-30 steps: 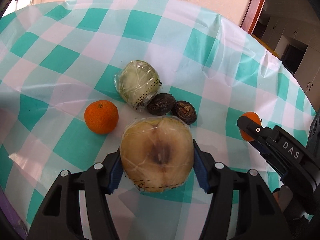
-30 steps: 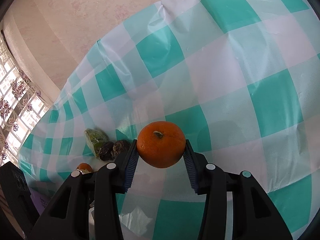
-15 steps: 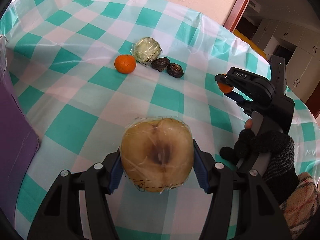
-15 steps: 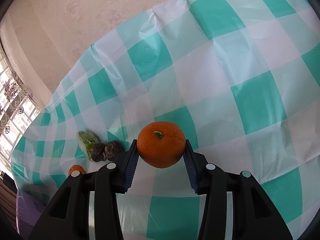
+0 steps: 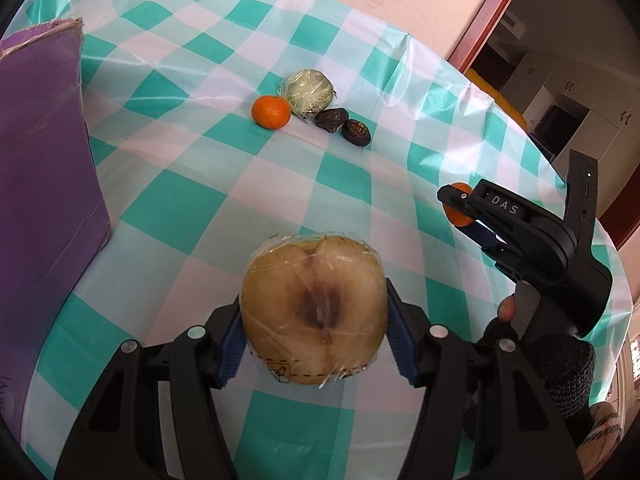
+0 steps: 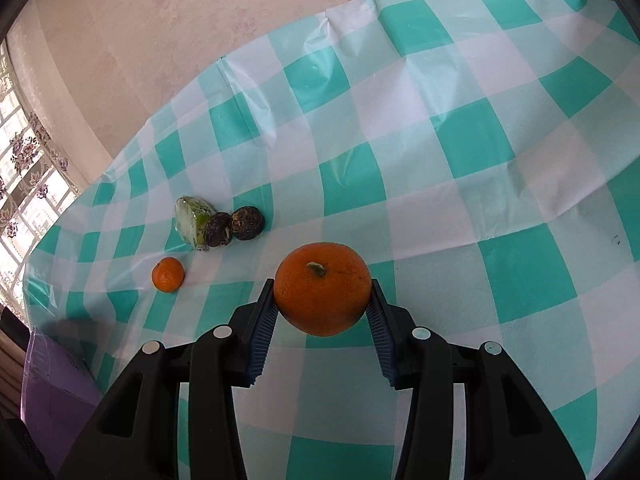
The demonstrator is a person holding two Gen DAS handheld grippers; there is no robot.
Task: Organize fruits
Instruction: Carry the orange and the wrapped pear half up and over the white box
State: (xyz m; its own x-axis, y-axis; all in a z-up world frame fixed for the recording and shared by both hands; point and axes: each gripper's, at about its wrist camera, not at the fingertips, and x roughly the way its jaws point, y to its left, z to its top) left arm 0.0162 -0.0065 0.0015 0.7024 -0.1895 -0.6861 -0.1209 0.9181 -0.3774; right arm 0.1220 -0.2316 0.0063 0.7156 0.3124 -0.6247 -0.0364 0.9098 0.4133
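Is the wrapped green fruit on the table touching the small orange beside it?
No, a strip of tablecloth separates the wrapped green fruit from the small orange.

Both wrist cameras look forward and downward along their fingers, close above the checked tablecloth [image 5: 280, 184]. They share the far cluster: a small orange [image 5: 271, 111] [image 6: 168, 275] and a wrapped green fruit [image 5: 310, 91] [image 6: 192, 220].
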